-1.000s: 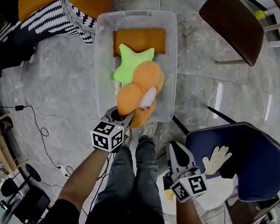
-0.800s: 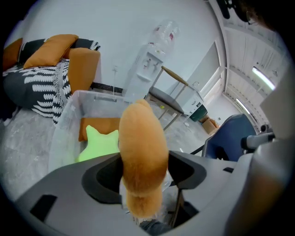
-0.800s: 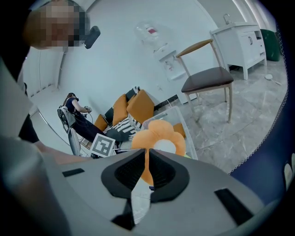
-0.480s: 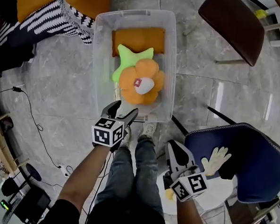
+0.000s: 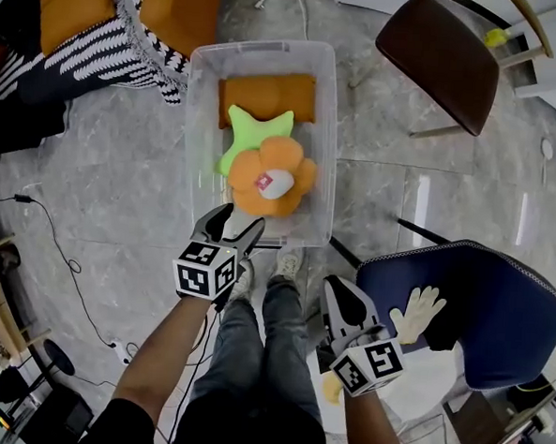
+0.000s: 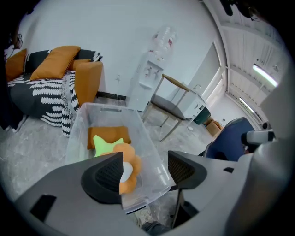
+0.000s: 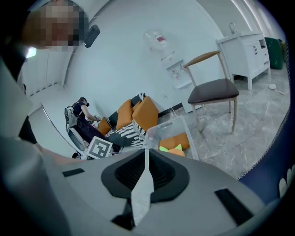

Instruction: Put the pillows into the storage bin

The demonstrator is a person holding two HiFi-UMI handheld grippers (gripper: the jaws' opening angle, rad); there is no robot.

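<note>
A clear storage bin (image 5: 195,164) stands on the floor ahead of me. In it lie a flat orange pillow (image 5: 267,94), a green star pillow (image 5: 248,128) and, on top, an orange flower pillow (image 5: 267,178) with a white middle. My left gripper (image 5: 232,229) hovers at the bin's near edge. Its jaws have just opened wide and eased in a little, with nothing between them. Through them the left gripper view shows the bin (image 6: 154,154) and the flower pillow (image 6: 130,169). My right gripper (image 5: 339,306) is shut and empty beside my knees, and the right gripper (image 7: 145,173) shows pads pressed together.
A sofa with orange cushions (image 5: 75,2) and a black-and-white throw (image 5: 100,55) sits at the upper left. A brown chair (image 5: 439,53) stands at the upper right. A blue chair (image 5: 480,294) bearing a pale glove (image 5: 421,314) is at the right. A cable (image 5: 55,250) lies at the left.
The left gripper let go of the orange flower pillow, which dropped from the bin's near edge onto the green star. Its jaws opened and it drew back slightly.
</note>
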